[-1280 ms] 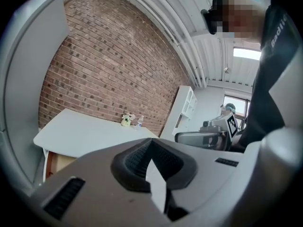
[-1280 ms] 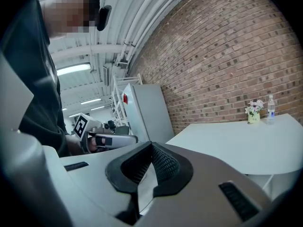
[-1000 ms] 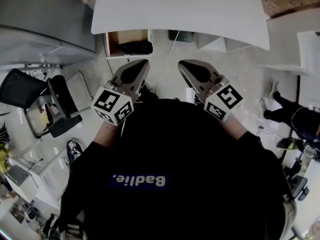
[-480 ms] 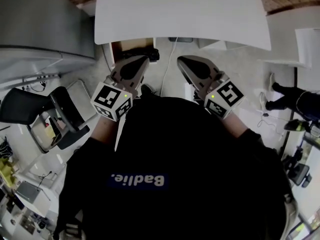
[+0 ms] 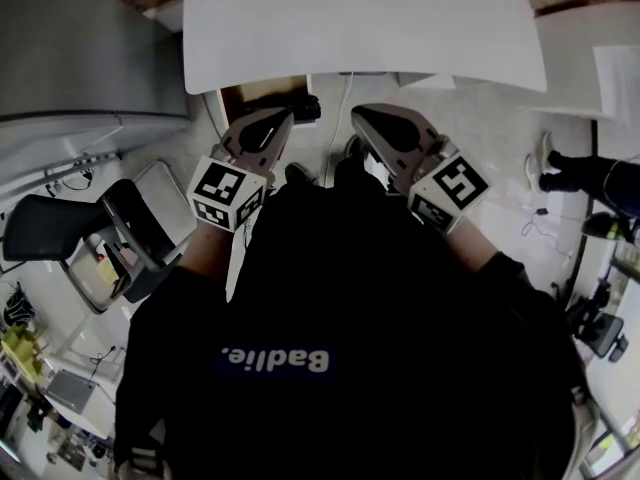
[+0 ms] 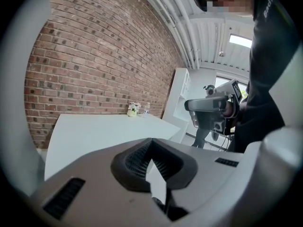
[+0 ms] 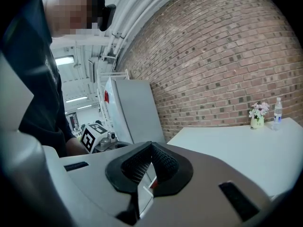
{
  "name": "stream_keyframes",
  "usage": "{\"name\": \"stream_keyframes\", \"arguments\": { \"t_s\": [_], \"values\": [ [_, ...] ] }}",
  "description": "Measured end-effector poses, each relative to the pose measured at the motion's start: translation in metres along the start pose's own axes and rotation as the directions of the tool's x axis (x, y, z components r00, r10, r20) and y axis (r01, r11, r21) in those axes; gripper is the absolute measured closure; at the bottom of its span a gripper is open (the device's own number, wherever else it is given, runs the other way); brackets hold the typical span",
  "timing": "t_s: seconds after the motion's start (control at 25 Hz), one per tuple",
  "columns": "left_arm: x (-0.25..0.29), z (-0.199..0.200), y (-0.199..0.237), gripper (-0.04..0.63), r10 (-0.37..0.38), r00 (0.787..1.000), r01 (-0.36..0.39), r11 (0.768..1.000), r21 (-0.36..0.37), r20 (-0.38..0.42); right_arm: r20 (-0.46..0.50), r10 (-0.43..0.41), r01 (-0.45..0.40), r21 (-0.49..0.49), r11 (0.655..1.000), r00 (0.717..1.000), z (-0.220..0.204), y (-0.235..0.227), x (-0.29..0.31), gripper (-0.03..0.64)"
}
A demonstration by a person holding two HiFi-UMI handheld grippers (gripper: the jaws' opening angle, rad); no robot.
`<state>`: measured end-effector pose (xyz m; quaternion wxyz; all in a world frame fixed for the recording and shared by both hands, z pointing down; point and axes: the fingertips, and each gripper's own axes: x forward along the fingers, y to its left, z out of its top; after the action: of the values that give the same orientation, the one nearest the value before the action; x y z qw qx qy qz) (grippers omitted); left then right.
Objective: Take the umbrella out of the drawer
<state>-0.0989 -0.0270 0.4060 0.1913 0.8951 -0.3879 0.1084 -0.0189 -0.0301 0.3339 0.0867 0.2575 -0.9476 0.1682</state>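
The head view looks steeply down over the person's torso (image 5: 330, 348). It shows the left gripper (image 5: 280, 120) and right gripper (image 5: 362, 120) close in, with the table (image 5: 360, 18) beyond them at the top. Each gripper view looks forward along its own jaws, which fill the lower frame at close range, across the table to the wall (image 6: 94, 56). Both gripper views share the table, wall and flowers (image 7: 258, 112), and each catches the other gripper at one side.

A white tabletop (image 5: 360, 18) is standing by a brick wall (image 7: 227, 56), bearing a small flower vase (image 7: 257, 113) and, seemingly, a water bottle (image 7: 278, 109).
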Motion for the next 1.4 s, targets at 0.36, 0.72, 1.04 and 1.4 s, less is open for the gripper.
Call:
{"name": "stream_keyframes", "arguments": {
  "t_s": [0.36,0.72,1.04,1.4],
  "values": [
    [0.039,-0.065,0.029,0.598,0.083,0.983,-0.074,0.995,0.067,-0.162,-0.02,0.013,-0.013,0.03,0.999,1.0,-0.006,-0.034,-0.008,0.591],
    [0.062,-0.137,0.059,0.598,0.11,0.939,-0.048,0.98,0.191,-0.326,-0.055,-0.007,0.01,0.056,0.998,0.998,-0.021,-0.05,-0.019,0.591],
    [0.079,-0.194,0.077,0.586,0.098,0.887,-0.005,0.979,0.202,-0.452,-0.09,-0.043,0.05,0.074,0.996,0.995,-0.035,-0.049,-0.029,0.591],
    [0.098,-0.269,0.101,0.518,0.081,0.811,0.104,0.955,0.279,-0.58,-0.128,-0.096,0.11,0.112,0.988,0.987,-0.058,-0.053,-0.042,0.591]
  ]
}}
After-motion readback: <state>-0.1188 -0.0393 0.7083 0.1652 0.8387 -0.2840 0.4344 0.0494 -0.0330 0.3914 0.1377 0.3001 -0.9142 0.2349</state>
